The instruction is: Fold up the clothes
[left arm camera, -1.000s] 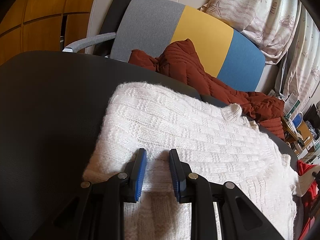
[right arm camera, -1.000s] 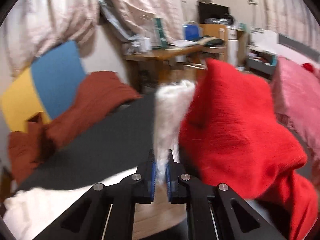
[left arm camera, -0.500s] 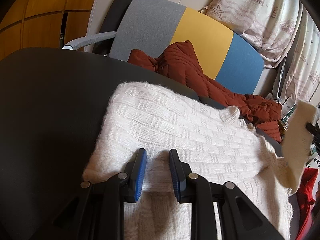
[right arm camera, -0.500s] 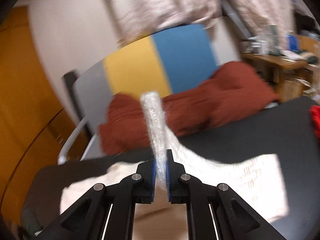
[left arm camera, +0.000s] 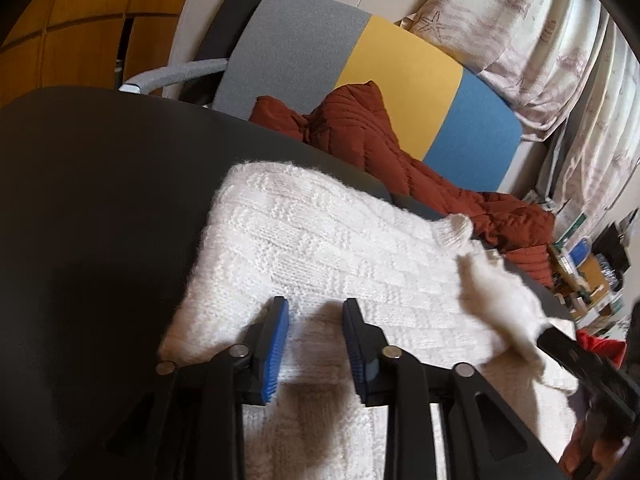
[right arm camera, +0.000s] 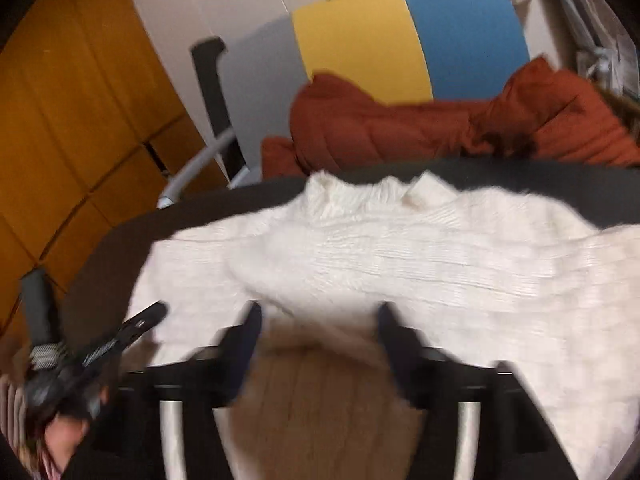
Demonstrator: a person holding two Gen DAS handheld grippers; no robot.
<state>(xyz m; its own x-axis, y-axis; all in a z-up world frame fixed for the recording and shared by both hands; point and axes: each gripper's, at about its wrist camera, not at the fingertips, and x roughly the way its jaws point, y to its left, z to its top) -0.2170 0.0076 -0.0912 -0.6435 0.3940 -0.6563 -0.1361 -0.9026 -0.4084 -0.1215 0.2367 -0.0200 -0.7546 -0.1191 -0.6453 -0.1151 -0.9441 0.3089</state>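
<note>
The left gripper is hovering with jaws just widened, empty, over the white knit sweater lying beneath on the black table. The right gripper is gaping, its jaws having just been opening, the sweater sleeve lying loose just ahead

The right wrist view is smeared by motion blur: the right gripper is seen only as dark streaks, and the knit of the white sweater is lost. In the left wrist view the sweater's sleeve is blurred (its end cannot be made out). The black table is cut off at the left edge.
</note>
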